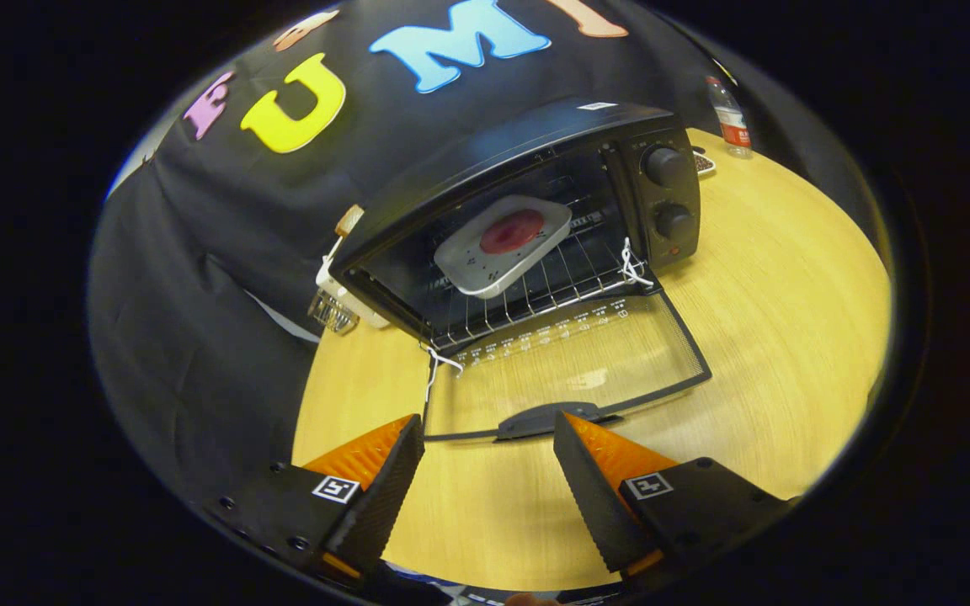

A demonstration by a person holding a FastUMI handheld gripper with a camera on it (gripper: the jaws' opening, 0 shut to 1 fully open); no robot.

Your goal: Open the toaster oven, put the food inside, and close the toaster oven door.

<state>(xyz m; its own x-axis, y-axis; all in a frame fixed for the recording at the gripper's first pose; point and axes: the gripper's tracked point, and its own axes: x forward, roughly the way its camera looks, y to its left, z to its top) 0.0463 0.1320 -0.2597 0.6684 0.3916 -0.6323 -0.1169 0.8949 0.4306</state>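
Note:
A black toaster oven (535, 160) stands on the wooden table (788, 337) with its glass door (569, 362) folded down flat toward me. On the wire rack (552, 286) inside rests a white square plate (502, 244) with a round red piece of food (512, 232) on it. The door's dark handle (548, 418) lies just ahead of my fingertips, slightly in front of the gap between them. My gripper (489, 438) is open and holds nothing.
Two control knobs (666, 167) sit on the oven's right panel. A water bottle (729, 118) stands at the table's far right. A white object with a wire basket (335, 305) lies to the left of the oven, by the black cloth wall.

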